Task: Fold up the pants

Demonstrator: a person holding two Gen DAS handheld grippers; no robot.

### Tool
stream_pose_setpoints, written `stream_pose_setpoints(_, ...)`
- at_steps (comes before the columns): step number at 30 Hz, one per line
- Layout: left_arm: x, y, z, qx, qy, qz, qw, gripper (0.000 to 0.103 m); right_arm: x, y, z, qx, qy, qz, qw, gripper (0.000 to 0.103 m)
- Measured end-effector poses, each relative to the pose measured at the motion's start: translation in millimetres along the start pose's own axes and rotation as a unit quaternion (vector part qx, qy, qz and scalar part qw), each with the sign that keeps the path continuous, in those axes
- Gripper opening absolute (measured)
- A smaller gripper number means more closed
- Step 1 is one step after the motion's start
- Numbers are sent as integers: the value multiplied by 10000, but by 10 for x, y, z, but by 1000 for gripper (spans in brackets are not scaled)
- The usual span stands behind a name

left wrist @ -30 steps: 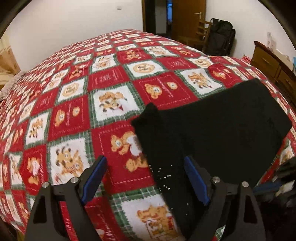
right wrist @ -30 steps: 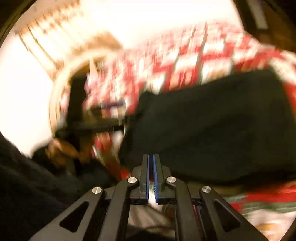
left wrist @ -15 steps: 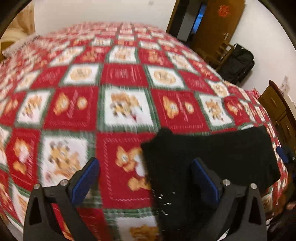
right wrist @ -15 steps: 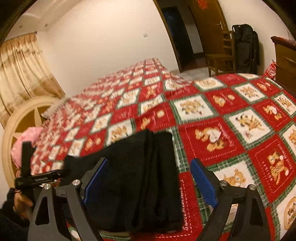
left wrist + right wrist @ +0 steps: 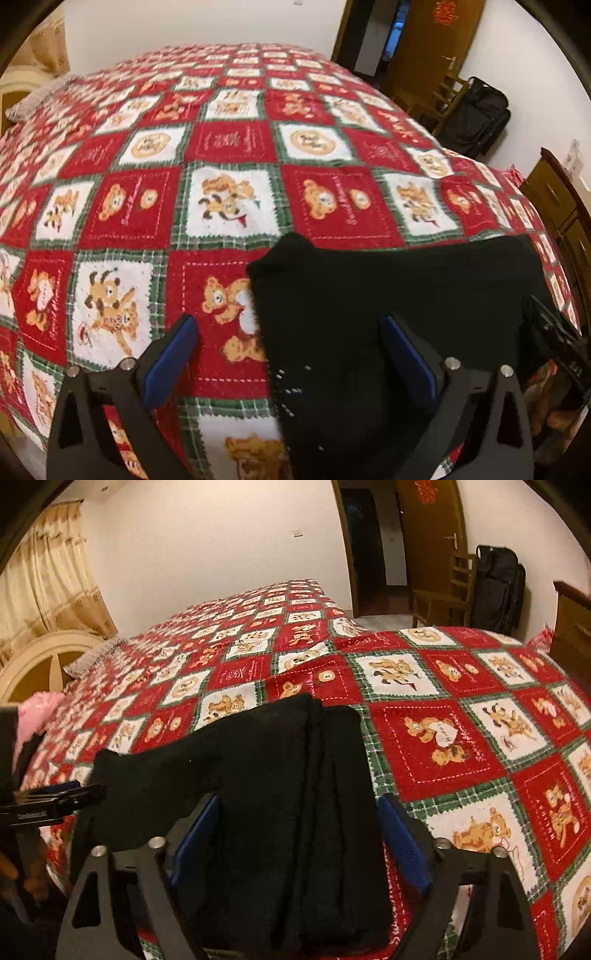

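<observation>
Black pants (image 5: 388, 295) lie folded into a thick band near the front edge of a bed with a red, white and green bear-pattern blanket (image 5: 229, 147). My left gripper (image 5: 290, 332) hangs open and wide over the band's left end. Its right finger is above the cloth and its left finger above the blanket. In the right wrist view the stacked folds of the pants (image 5: 295, 775) run between the blue pads of my right gripper (image 5: 299, 827). Its jaws are closing, and I see no pad pressing the cloth. The left gripper (image 5: 55, 801) shows at the far end.
A wooden dresser (image 5: 561, 221) stands close to the bed's right side. Beyond the bed are a wooden chair (image 5: 443, 594), a black suitcase (image 5: 495, 587) and a doorway (image 5: 369, 546). A cream headboard (image 5: 33, 664) and something pink (image 5: 33, 716) sit at the left.
My right gripper went from shut to open and swung round to face the folded end of the pants. The left view rolled, and its jaws widened a little.
</observation>
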State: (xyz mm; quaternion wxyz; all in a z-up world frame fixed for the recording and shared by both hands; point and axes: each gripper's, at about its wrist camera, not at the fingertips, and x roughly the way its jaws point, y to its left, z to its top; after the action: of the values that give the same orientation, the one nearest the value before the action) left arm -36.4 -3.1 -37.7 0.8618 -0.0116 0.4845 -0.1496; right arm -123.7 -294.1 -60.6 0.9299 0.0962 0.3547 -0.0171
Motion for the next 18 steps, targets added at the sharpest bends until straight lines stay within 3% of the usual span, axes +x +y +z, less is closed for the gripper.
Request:
stream_pose_setpoints(5,47,-189,-65,372,126,46,9992,102,-6,52,-14,-160,22,-102,9998,70)
stream_pose_setpoints(11,143,-139,-105,55,302,-24,9995,103,-16,48,-19,-160,6,-111,9998,67)
stream_pose_setpoints(18,124,-187,-133,45,320,82,9994,103,-48,111,-27,-315,-6,-167,9994,52)
